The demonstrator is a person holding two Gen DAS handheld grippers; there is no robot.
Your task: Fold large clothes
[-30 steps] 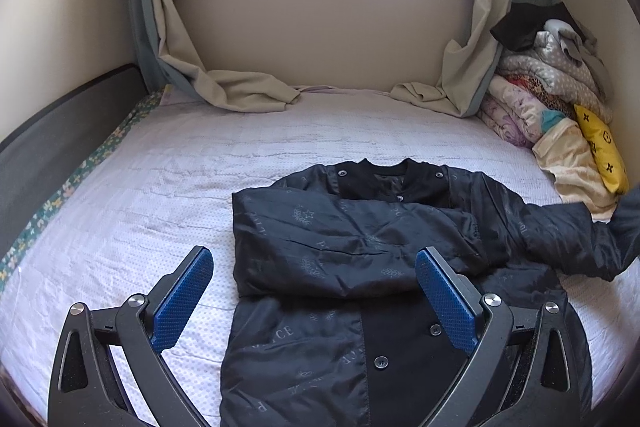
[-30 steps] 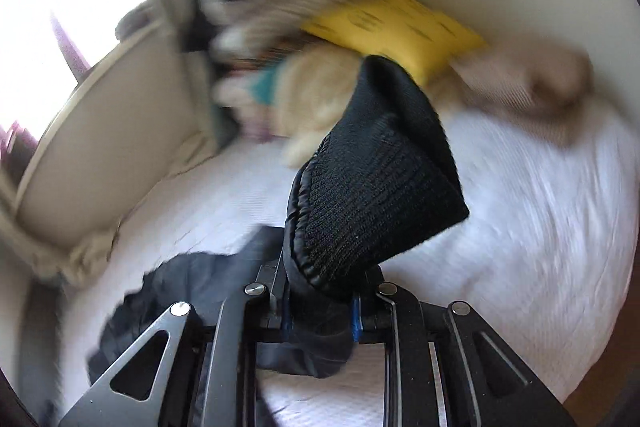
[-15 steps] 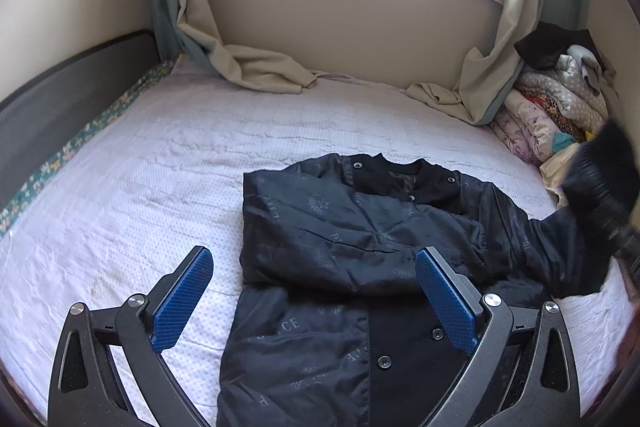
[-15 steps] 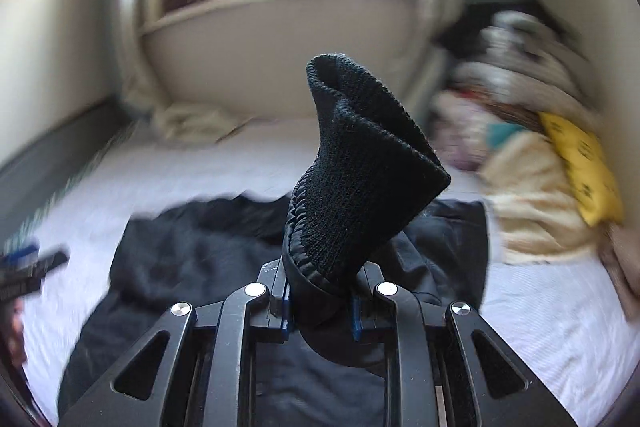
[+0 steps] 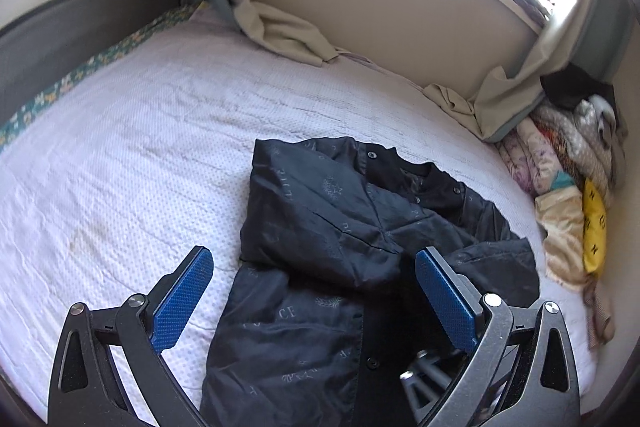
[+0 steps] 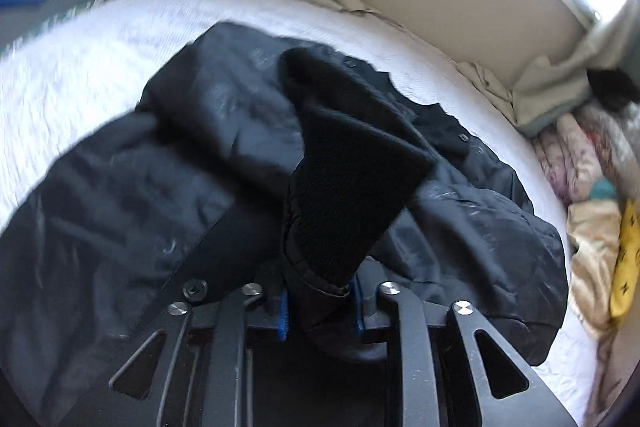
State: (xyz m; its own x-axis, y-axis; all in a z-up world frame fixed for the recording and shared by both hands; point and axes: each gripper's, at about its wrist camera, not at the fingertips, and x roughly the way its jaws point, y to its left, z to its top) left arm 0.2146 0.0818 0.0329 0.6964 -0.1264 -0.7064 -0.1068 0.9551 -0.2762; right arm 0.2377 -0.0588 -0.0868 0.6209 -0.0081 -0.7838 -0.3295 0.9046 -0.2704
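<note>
A black jacket [image 5: 320, 239] lies face up on the white bed [image 5: 120, 155], one sleeve folded across its chest. My left gripper [image 5: 312, 299] is open and empty, held above the jacket's lower front. My right gripper [image 6: 320, 303] is shut on the knit cuff [image 6: 340, 195] of the jacket's other sleeve and holds it over the jacket body [image 6: 140, 187]. Part of the right gripper shows low in the left wrist view [image 5: 424, 379].
A pile of folded clothes and a yellow pillow [image 5: 568, 187] sits at the bed's right side. Beige curtains [image 5: 280, 27] drape onto the bed's far edge below the window. A dark headboard [image 5: 60, 39] runs along the left.
My right gripper has carried the sleeve cuff from the right side of the bed leftward over the jacket. My left gripper has tilted and stayed open.
</note>
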